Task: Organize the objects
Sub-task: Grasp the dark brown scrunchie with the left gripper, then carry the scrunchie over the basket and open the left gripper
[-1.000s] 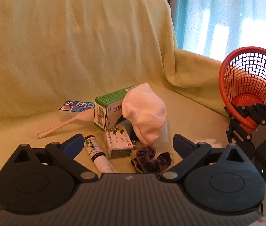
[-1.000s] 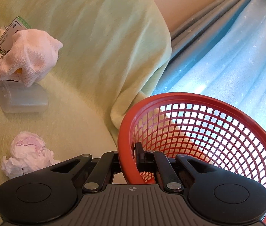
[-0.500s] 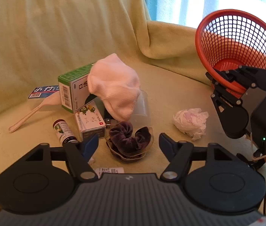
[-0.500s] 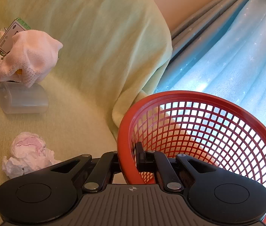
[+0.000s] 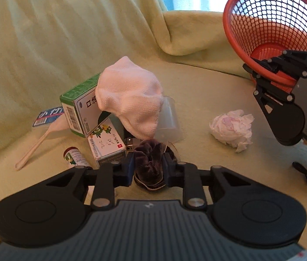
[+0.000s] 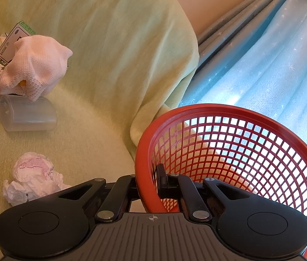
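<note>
Closing in since half a second ago, the left gripper [image 5: 148, 167] now has its two fingers pressed against either side of the dark purple velvet scrunchie [image 5: 150, 163], which sits low on the pale yellow-green sofa cover [image 5: 196, 100] at the near edge of the pile. Just behind the scrunchie lies a clear plastic cup [image 5: 168, 119] on its side, with a white knitted sock [image 5: 129, 104] draped over it and over a green-and-white medicine box [image 5: 77, 108]. A smaller white box with a green cartoon print [image 5: 107, 145] lies in front of that one, a small brown-capped bottle [image 5: 74, 156] beside it, and a long white plastic spoon [image 5: 38, 145] further to the left. Off to the right, well apart from the pile, sits a crumpled white tissue ball [image 5: 231, 128]. Beyond it, the right gripper [image 6: 146, 187] is clamped narrow on the rim of the round red mesh basket [image 6: 240, 152], tilted with its mouth toward the pile.
</note>
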`<state>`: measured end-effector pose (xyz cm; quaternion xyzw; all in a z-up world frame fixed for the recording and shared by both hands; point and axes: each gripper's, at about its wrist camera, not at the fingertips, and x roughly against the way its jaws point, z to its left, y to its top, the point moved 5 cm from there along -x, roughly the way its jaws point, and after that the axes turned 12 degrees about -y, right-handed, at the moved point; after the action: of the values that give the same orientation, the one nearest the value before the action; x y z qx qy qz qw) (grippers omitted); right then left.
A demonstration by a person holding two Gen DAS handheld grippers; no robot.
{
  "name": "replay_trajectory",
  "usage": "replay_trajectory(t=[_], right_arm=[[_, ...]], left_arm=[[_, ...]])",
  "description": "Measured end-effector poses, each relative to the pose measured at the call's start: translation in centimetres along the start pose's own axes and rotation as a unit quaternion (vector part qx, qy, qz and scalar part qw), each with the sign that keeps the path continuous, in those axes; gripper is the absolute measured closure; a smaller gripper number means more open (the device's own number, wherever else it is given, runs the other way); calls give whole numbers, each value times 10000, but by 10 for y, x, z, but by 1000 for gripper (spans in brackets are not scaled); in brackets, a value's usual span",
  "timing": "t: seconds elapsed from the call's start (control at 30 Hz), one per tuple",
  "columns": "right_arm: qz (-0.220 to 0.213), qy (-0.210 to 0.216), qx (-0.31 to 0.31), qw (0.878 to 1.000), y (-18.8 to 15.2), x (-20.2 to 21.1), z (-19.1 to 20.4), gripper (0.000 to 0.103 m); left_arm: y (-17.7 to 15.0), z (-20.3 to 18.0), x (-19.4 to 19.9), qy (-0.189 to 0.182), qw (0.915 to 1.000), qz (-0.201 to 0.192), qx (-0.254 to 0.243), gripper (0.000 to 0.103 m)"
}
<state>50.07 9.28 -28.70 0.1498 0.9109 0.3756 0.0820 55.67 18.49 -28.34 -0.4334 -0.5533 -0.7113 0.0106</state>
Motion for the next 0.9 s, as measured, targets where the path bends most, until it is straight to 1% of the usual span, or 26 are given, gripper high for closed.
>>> replay_trajectory(t=[0.13, 0.27, 0.33, 0.43, 0.47, 0.57, 0.7, 0.73, 0.77, 0.83, 0.9], right_arm=[[-1, 9, -2, 10000, 0, 1, 0, 102], [-6, 19, -4, 10000, 0, 0, -1, 102], [-6, 19, -3, 10000, 0, 1, -1, 101], [-5, 19, -3, 10000, 0, 1, -1, 101], [-4, 20, -3, 10000, 0, 1, -1, 101], [-1, 19, 1, 10000, 0, 1, 0, 101], [-1, 17, -3, 10000, 0, 1, -1, 101], [-2, 16, -2, 10000, 0, 1, 0, 101], [-1, 17, -1, 10000, 0, 1, 0, 101], [-2, 15, -3, 10000, 0, 1, 0, 101], [-7, 14, 10, 10000, 0, 1, 0, 101]], left_arm=[[1, -7, 0, 127, 9980, 111, -616, 83], [1, -8, -1, 172, 9960, 191, -858, 83], [2, -8, -2, 153, 9959, 239, -865, 83], [3, -6, -4, 116, 9970, 278, -707, 62], [3, -6, -4, 118, 9970, 285, -706, 58], [0, -9, -9, -23, 9961, 488, -732, 58], [0, -10, -13, -61, 9949, 579, -818, 57], [1, -11, -14, -70, 9945, 611, -852, 59], [2, -12, -15, -87, 9942, 629, -874, 68], [4, -13, -14, -131, 9933, 658, -937, 78], [6, -17, -13, -86, 9913, 653, -1137, 81]])
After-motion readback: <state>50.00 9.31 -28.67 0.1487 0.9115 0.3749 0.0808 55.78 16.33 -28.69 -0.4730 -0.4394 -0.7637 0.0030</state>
